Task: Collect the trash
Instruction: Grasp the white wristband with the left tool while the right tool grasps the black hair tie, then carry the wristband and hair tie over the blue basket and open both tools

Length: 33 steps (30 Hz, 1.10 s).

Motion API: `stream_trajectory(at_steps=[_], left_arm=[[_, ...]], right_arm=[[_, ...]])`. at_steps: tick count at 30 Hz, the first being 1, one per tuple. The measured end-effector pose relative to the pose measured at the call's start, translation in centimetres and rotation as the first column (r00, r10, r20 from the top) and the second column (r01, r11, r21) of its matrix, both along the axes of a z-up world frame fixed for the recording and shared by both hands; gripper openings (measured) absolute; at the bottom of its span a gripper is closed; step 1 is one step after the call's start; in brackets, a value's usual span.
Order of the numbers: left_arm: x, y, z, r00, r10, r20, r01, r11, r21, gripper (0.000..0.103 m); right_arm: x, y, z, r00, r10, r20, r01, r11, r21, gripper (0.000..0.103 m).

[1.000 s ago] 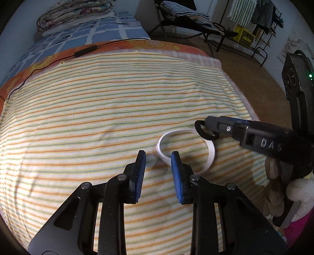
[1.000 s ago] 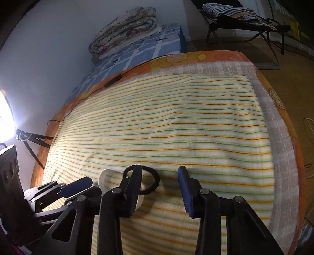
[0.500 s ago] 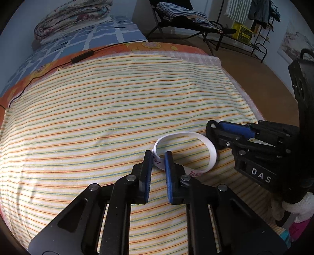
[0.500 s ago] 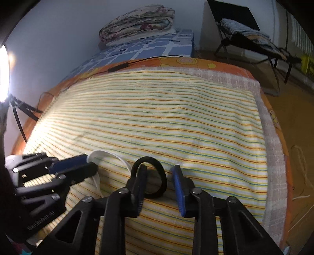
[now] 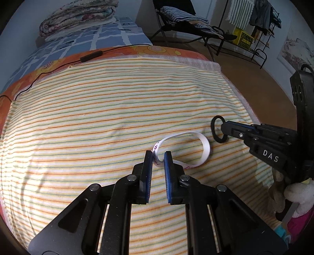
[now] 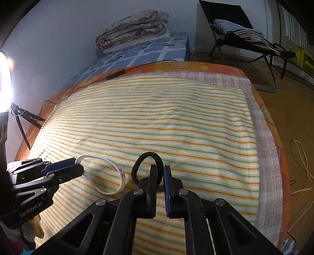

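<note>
A white wristband (image 5: 204, 147) with printed letters lies on the striped blanket (image 5: 98, 121); my left gripper (image 5: 158, 155) is shut on its near edge and lifts that edge. The band also shows in the right wrist view (image 6: 109, 176), pinched by the left gripper (image 6: 78, 166). A black hair tie (image 6: 146, 158) is held upright by my right gripper (image 6: 160, 170), shut on its right side. In the left wrist view the hair tie (image 5: 215, 133) sticks out of the right gripper (image 5: 225, 127), just right of the band.
The blanket covers an orange bed (image 6: 196, 66). A black cable with an inline switch (image 5: 91, 56) runs along its far edge. Folded quilts (image 5: 76, 16) lie on a blue patterned mattress. A folding chair (image 5: 186, 21) and a clothes rack (image 5: 255, 17) stand on the floor.
Both grippers closed: the left on the white wristband's edge, the right on the black hair tie. Both items are now lifted slightly off the blanket, and the grippers have drawn apart.
</note>
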<state>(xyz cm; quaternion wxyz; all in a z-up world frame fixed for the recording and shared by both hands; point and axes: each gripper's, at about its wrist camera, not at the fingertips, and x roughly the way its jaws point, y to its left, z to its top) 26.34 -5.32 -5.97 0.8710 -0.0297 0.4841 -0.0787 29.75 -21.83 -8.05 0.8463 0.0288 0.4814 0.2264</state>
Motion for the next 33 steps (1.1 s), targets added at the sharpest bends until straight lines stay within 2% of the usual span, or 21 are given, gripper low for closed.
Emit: stream_trajectory(at_steps=[9,17,23,33], left_arm=[[-2.6,1.3,1.9,1.000,0.004,0.031,-0.004,1.000,0.011,0.010],[-6.5,3.4,4.4,0.998,0.008,0.065,-0.009,1.000,0.024,0.010],[-9.9,5.1,6.3,0.995,0.019,0.095,-0.023,0.999,0.049,0.010],[-16.8,7.6,8.1,0.994,0.030,0.106,-0.035,0.998,0.049,0.010]], right_arm=[[-1.8,-0.8,2.1,1.000,-0.005,0.023,0.004,0.999,0.049,0.004],[-4.7,-1.1,4.2,0.999,-0.004,0.039,0.000,0.995,0.100,0.004],[-7.9,-0.7,6.0,0.998,0.014,0.060,-0.021,0.994,0.106,0.004],[-14.8,1.2,8.9,0.993,0.070,0.096,-0.081,0.990,0.112,0.004]])
